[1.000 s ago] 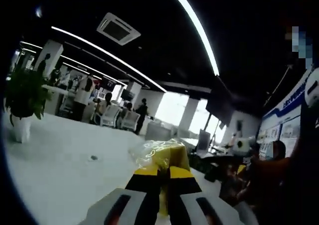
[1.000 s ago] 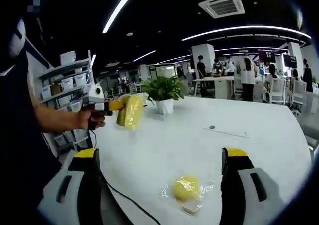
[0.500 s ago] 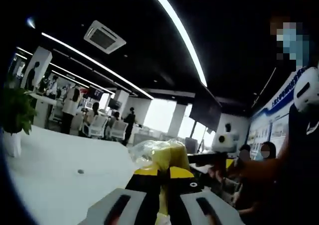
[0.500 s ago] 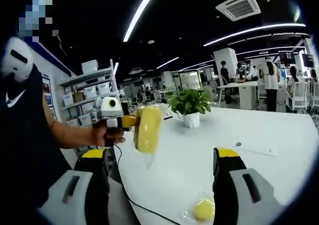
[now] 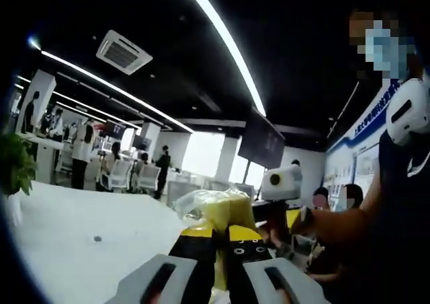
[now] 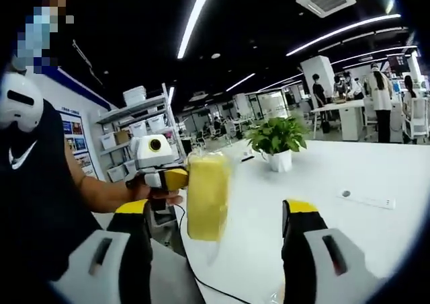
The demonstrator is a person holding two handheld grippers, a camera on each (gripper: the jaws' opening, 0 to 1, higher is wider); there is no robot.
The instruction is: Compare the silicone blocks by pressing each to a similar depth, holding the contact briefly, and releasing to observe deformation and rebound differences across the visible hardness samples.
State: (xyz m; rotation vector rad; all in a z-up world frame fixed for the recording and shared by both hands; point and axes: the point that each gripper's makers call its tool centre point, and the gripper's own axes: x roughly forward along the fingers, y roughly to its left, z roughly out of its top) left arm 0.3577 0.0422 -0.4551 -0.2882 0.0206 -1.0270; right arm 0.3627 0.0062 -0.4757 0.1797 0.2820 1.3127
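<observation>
Wrapped block [image 6: 207,195] clamped in left gripper [image 6: 180,179], raised above table [image 6: 376,169], left of potted plant [image 6: 278,141]; right gripper [image 6: 218,230] below, jaws apart.

left gripper view: faces the person [image 5: 396,183], near | right gripper view: likewise | shared: white table [image 6: 376,176], raised block [image 6: 207,195]

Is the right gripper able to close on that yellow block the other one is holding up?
Probably yes: the right gripper is open, and the yellow block, clamped in the left gripper, appears between its jaws, nothing in between.
</observation>
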